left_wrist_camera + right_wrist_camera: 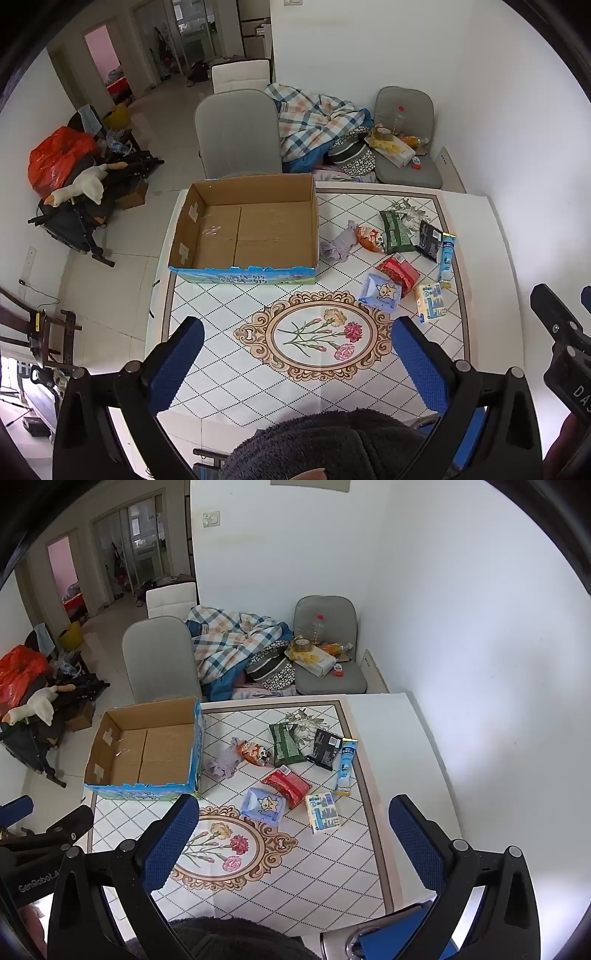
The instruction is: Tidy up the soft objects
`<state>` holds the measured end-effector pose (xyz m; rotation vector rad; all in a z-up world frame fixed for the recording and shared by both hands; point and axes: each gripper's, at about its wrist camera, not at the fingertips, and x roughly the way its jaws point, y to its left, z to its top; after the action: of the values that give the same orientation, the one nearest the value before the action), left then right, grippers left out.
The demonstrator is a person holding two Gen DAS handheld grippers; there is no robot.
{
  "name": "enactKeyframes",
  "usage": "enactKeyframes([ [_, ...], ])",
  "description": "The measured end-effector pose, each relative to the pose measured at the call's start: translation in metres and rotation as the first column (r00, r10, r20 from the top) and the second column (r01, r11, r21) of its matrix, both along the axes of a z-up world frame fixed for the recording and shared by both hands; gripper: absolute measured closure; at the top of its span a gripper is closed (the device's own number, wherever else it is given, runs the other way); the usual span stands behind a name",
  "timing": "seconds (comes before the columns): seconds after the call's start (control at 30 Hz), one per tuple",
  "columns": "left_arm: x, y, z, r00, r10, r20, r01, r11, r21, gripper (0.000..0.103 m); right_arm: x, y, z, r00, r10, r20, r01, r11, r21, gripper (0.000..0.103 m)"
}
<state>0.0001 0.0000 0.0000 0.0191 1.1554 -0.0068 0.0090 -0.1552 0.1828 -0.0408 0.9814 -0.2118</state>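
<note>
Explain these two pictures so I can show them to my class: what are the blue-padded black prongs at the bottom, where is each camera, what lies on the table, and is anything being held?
Each picture comes from a camera fixed to a hand-held gripper, looking along its two blue-padded fingers. One view belongs to the left gripper, the other to the right gripper. A person holds both; no robot arm is involved. Both stand open and hold nothing. On the patterned table sits an empty cardboard box. Beside it lie a crumpled cloth, several snack packets, a red packet, a tube and small tissue packs.
</note>
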Motion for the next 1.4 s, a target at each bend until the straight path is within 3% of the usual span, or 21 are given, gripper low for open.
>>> enactKeyframes([
  [0.77, -0.009, -0.001, 0.018, 0.995, 0.033, 0.093, -0.035, 0.999, 0.016, 0.0, -0.005, -0.001, 0.012, 1.0, 0.019, 0.022, -0.019, 1.0, 0.019, 0.0],
  [1.4, -0.014, -0.007, 0.016, 0.997, 0.029, 0.077, -0.031, 0.999, 0.013, 0.0, -0.008, -0.007, 0.012, 0.999, 0.03, 0.023, -0.03, 0.999, 0.021, 0.0],
])
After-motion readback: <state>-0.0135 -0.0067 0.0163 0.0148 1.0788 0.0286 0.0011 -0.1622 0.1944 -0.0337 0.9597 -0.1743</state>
